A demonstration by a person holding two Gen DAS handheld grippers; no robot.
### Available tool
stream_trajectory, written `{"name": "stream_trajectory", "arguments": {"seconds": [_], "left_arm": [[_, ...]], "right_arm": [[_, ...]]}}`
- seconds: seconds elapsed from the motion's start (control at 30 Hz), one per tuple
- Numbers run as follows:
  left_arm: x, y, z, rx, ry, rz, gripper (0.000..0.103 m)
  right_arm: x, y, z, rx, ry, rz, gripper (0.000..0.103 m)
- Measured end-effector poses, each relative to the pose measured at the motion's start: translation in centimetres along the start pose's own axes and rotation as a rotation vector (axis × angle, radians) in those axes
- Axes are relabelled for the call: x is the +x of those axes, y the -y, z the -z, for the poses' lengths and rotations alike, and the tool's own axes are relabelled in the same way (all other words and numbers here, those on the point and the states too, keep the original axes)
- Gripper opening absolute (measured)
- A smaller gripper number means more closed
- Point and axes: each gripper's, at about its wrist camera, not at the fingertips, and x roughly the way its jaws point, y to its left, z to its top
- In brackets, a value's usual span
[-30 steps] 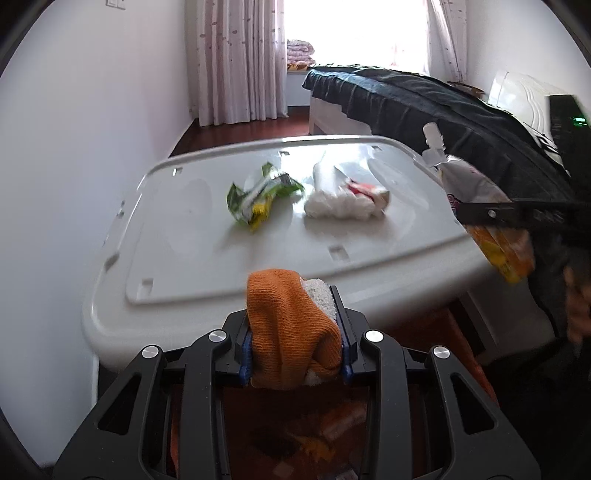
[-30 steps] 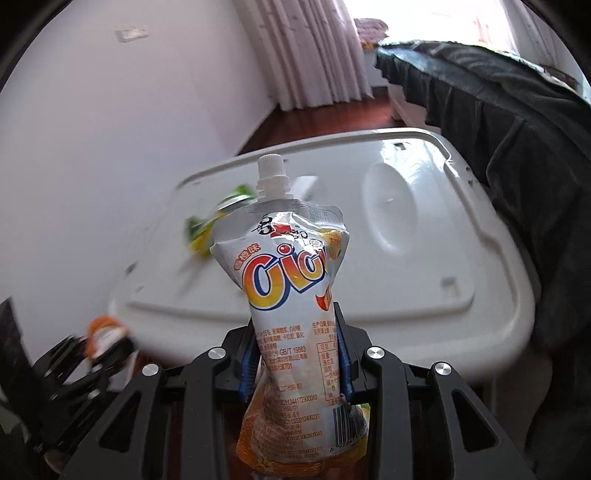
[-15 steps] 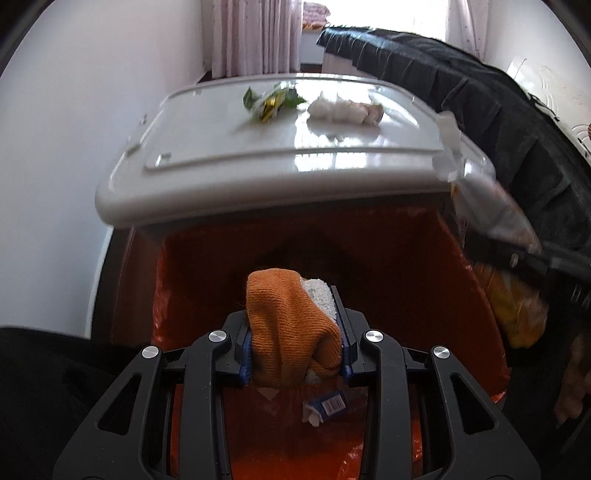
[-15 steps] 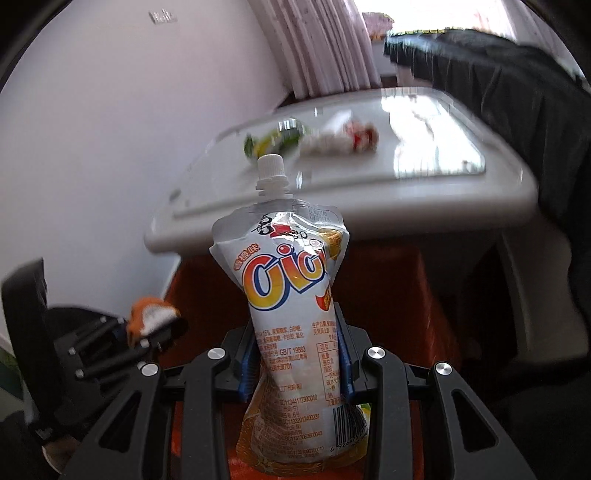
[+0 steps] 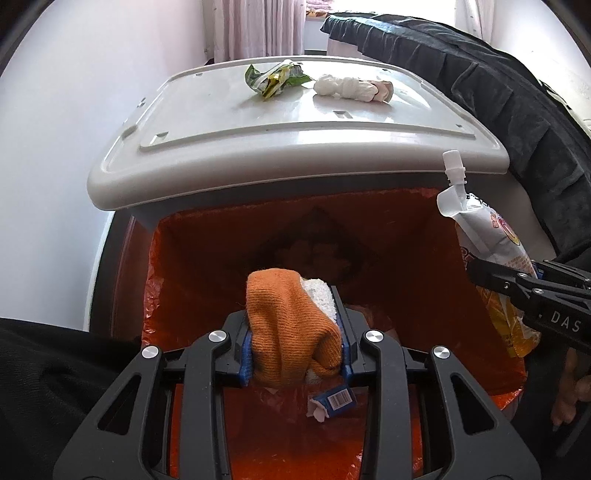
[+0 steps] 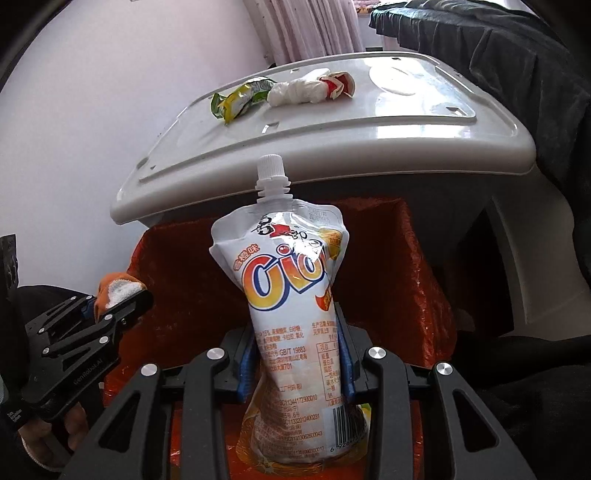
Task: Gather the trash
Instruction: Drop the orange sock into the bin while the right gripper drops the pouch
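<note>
Between the fingers of my left gripper [image 5: 295, 339] sits one orange-and-white cloth [image 5: 291, 325], clamped on both sides and held above the mouth of the bin with the orange liner [image 5: 417, 240]. My right gripper [image 6: 297, 360] is closed on one spouted drink pouch [image 6: 291, 306], cap upward, also over the liner; from the left wrist view that pouch [image 5: 480, 236] hangs at the bin's right edge. Inside the bin I count one small blue barcoded wrapper [image 5: 332, 400] lying on the liner floor, plus a dark shape deeper in that I cannot identify. Behind the bin stands a white plastic lid surface [image 5: 221, 122], its front lip overhanging the bin's far rim. Two items lie on it near the far edge: one green-yellow wrapper [image 5: 275, 77] and one white twisted wrapper with a red end [image 6: 308, 90], just beside each other. Left of the lid is a pale wall [image 5: 74, 92]; right is a bed under a dark cover [image 5: 498, 85], close against the lid's edge. Curtains [image 5: 255, 26] hang at the far end. The two grippers are apart, each near one side of the bin opening.
</note>
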Motion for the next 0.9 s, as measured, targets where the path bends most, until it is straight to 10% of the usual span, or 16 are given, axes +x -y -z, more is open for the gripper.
{"name": "stream_trajectory", "arguments": {"seconds": [0.2, 0.3, 0.9], "left_arm": [[0.3, -0.6, 0.1, -0.036, -0.013, -0.001, 0.040], [0.4, -1.0, 0.0, -0.065, -0.020, -0.029, 0.081], [-0.6, -0.8, -0.6, -0.068, 0.004, -0.010, 0.083]], "right_arm": [[0.6, -0.2, -0.3, -0.011, -0.017, 0.001, 0.040], [0.7, -0.2, -0.4, -0.009, -0.019, 0.026, 0.066], [-2.4, 2.0, -3.4, 0.046, 0.075, 0.024, 0.066]]}}
